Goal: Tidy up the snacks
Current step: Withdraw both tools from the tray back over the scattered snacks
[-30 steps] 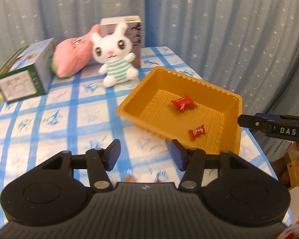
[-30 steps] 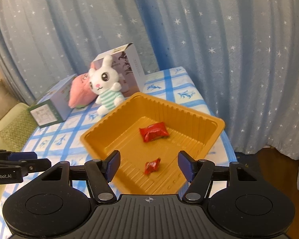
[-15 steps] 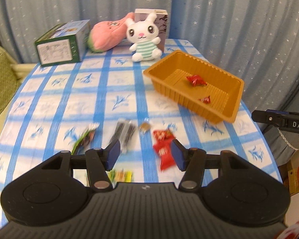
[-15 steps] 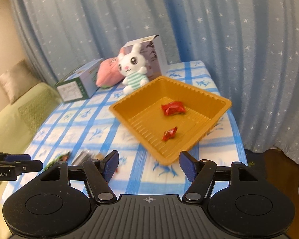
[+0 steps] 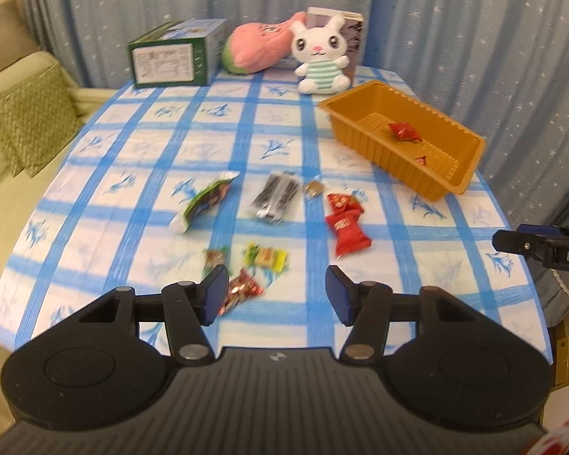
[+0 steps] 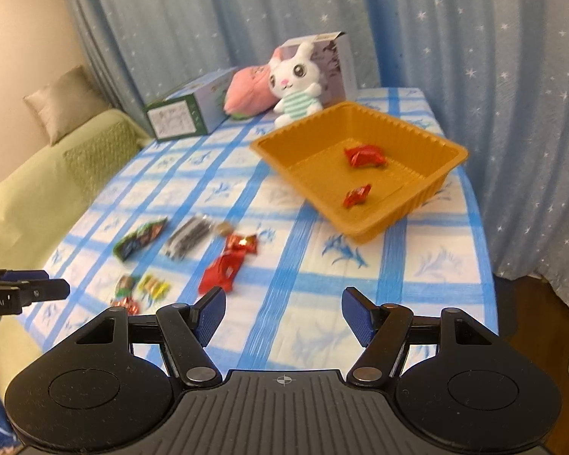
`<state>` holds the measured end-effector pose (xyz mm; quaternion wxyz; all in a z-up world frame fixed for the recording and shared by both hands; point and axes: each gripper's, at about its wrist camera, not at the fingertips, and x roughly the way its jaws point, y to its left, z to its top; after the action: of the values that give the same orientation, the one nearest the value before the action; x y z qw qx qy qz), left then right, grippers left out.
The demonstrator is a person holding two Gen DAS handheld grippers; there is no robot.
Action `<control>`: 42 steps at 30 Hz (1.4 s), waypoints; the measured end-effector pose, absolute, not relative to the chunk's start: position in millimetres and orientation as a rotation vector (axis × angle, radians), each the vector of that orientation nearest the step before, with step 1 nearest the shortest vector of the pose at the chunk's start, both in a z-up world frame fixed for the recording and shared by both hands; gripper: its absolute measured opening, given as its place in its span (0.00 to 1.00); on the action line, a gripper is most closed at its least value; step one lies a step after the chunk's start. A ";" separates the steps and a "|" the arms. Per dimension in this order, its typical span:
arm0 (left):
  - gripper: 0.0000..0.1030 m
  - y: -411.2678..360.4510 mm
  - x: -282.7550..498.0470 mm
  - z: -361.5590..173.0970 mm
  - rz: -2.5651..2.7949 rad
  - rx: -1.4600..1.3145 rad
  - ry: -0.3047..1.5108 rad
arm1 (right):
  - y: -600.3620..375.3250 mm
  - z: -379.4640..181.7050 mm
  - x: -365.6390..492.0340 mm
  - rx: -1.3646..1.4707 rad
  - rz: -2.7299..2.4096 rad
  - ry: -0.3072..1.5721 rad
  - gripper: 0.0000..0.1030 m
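An orange tray (image 5: 451, 178) (image 6: 428, 197) sits at the table's far right with two red wrapped candies (image 5: 404, 131) (image 6: 365, 156) inside. Loose snacks lie on the blue checked cloth: a green packet (image 5: 205, 201) (image 6: 140, 240), a dark packet (image 5: 275, 197) (image 6: 189, 237), red packets (image 5: 347, 223) (image 6: 223, 269), a small round candy (image 5: 314, 188), a yellow candy (image 5: 267, 257) (image 6: 153, 285) and a red foil candy (image 5: 241, 290). My left gripper (image 5: 277, 295) is open and empty above the near snacks. My right gripper (image 6: 283, 314) is open and empty above the table's near edge.
At the back stand a green box (image 5: 176, 53) (image 6: 182, 115), a pink plush (image 5: 261, 47), a white bunny plush (image 5: 322, 58) (image 6: 296, 83) and a grey box (image 6: 334, 64). A green sofa (image 6: 38, 185) is on the left. Curtains hang behind.
Both grippers have pulled back from the tray toward the table's near edge, so the loose snacks have come into view. Both stay open and empty.
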<state>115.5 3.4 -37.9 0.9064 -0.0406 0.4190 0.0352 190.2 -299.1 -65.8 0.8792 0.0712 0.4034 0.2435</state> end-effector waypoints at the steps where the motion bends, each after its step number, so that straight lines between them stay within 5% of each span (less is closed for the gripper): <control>1: 0.52 5.7 111.8 -39.4 0.083 -0.090 0.870 | -297.9 -67.4 188.5 0.144 0.514 0.847 0.66; 42: 0.50 83.0 118.8 -103.3 0.209 -0.126 0.962 | -186.6 -139.1 249.5 0.043 0.654 0.953 0.66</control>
<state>118.8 83.0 -103.3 0.8794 -0.0606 0.4614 0.1004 249.5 -186.6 -139.1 0.8373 0.0201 0.4506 0.3090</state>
